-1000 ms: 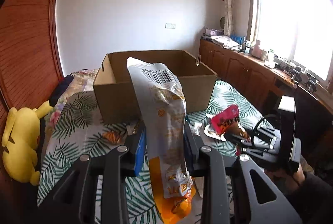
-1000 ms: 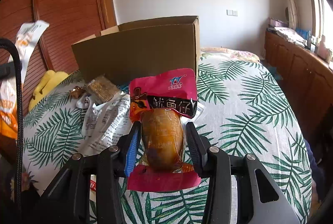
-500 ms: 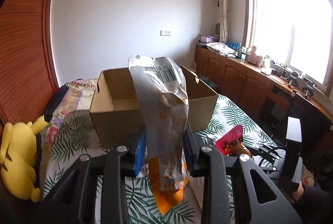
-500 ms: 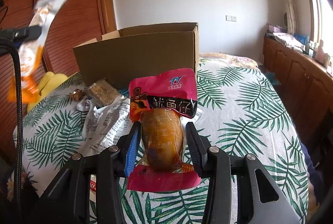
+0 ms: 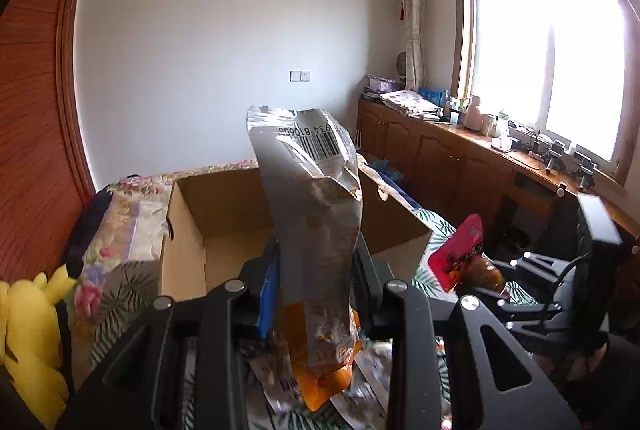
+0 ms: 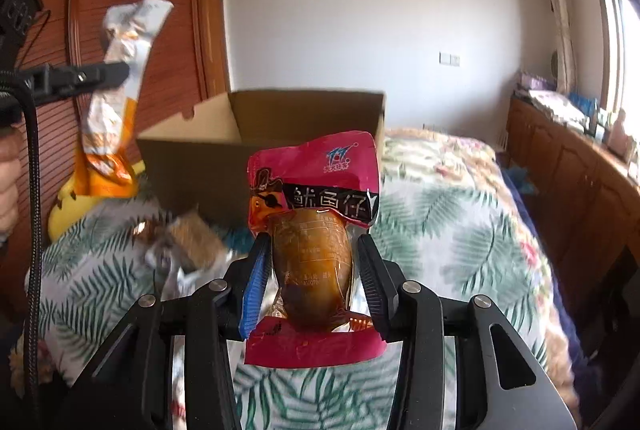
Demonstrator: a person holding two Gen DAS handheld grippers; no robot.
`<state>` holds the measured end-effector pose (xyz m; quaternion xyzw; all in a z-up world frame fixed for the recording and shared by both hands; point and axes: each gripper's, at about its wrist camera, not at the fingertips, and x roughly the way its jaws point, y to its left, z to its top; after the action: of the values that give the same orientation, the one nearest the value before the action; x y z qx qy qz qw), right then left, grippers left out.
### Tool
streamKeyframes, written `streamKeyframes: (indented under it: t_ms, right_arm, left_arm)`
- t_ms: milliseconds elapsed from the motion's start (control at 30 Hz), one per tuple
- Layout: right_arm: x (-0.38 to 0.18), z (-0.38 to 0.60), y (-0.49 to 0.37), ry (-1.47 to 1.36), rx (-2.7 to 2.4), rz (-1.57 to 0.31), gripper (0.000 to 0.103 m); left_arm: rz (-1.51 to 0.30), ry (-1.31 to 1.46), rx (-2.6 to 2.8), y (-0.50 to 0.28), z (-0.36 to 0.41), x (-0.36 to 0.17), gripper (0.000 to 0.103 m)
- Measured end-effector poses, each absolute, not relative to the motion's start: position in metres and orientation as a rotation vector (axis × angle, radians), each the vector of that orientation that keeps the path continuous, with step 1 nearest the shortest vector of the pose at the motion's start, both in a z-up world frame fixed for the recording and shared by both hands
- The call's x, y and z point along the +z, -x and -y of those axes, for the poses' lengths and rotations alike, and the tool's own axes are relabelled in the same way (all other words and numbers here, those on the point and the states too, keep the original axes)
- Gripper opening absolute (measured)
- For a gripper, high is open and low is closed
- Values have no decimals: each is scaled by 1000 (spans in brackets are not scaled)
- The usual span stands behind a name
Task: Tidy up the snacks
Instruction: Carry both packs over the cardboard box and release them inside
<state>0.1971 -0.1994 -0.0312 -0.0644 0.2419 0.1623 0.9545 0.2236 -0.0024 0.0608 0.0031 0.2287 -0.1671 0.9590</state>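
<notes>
My left gripper (image 5: 316,262) is shut on a long silver and orange snack bag (image 5: 316,222), held upright in the air just in front of the open cardboard box (image 5: 188,262). In the right wrist view that same silver and orange bag (image 6: 112,110) hangs at the upper left, clamped by the left gripper (image 6: 120,74). My right gripper (image 6: 314,262) is shut on a pink squid snack pack (image 6: 316,198), lifted above the bed, with the cardboard box (image 6: 200,166) behind it. The pink pack (image 5: 460,250) and right gripper (image 5: 500,270) also show at the right of the left wrist view.
Several loose snack packets (image 6: 192,250) lie on the leaf-print bedspread (image 6: 440,230) in front of the box. A yellow plush toy (image 5: 28,330) sits at the bed's left edge. Wooden cabinets (image 5: 460,166) line the window wall on the right. A hand (image 6: 8,182) shows at the left edge.
Both grippers rose with their snacks. The left one moved toward the box, whose inside now shows from above. The right one lifted, so the bed looks lower and blurred.
</notes>
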Motion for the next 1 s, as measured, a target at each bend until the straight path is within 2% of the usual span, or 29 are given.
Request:
streamKeyframes:
  t_ms: [433, 1000]
  right_arm:
    - [17, 172, -265, 163, 379, -395, 44]
    - [-10, 148, -341, 153, 379, -492, 44]
  left_arm:
    - [-457, 17, -318, -301, -19, 71, 30]
    - [-552, 11, -268, -361, -19, 26, 31]
